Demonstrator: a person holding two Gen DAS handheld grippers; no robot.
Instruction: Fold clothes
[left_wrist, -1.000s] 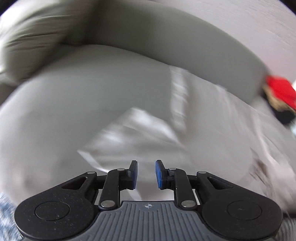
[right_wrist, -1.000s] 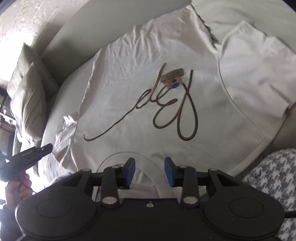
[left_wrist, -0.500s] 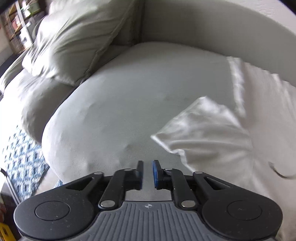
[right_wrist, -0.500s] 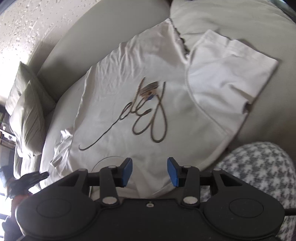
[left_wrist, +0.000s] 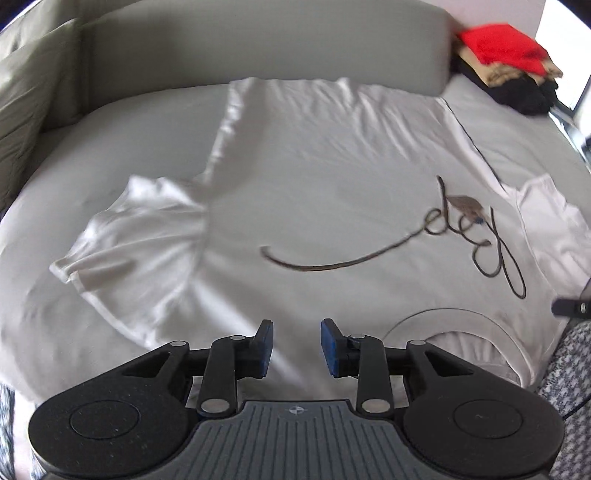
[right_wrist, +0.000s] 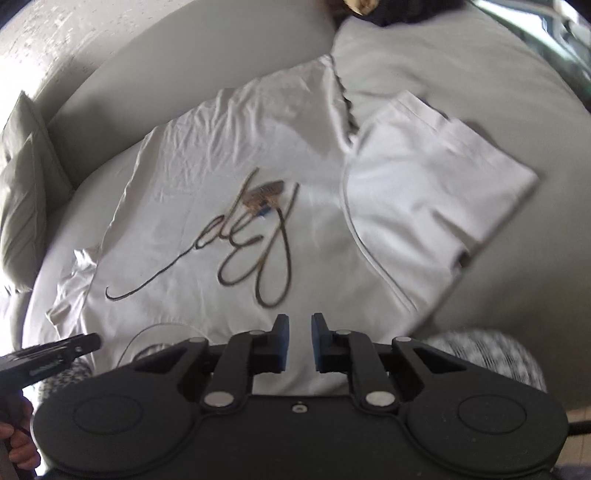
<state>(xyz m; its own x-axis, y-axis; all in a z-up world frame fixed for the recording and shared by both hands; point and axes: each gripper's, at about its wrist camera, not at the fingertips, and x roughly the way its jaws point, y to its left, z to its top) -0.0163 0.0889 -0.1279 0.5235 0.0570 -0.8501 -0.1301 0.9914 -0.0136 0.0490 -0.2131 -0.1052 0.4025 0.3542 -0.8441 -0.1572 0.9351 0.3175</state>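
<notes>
Since the frame half a second back, your left claw (left_wrist: 296, 347) has swung from the bare sofa cushion and the crumpled sleeve over to the shirt's body, near the collar, and your right claw (right_wrist: 299, 341) has narrowed its gap while hardly shifting. You are working on a pale grey sofa (left_wrist: 122, 140) whose seat carries the whole job, with its low backrest (left_wrist: 258, 48) running behind. Spread across that seat lies the white T-shirt (left_wrist: 314, 184), front side up, collar toward you and hem against the backrest, wrinkled across the upper body. Its left sleeve (left_wrist: 136, 236) is bunched and creased out on the cushion; its right sleeve (right_wrist: 436, 192) lies flatter, spread out to the side. A dark cursive script print (right_wrist: 255, 243) crosses the chest, and the round neckline (left_wrist: 454, 328) sits just beside your left claw. At the far corner of the sofa rests a small pile of red and black clothes (left_wrist: 506, 62), well apart from the shirt. Your left claw hovers over the shirt, its blue pads (left_wrist: 328, 345) opening with only air between them; your right claw is closing, pads near each other but not touching, nothing pinched between them.
</notes>
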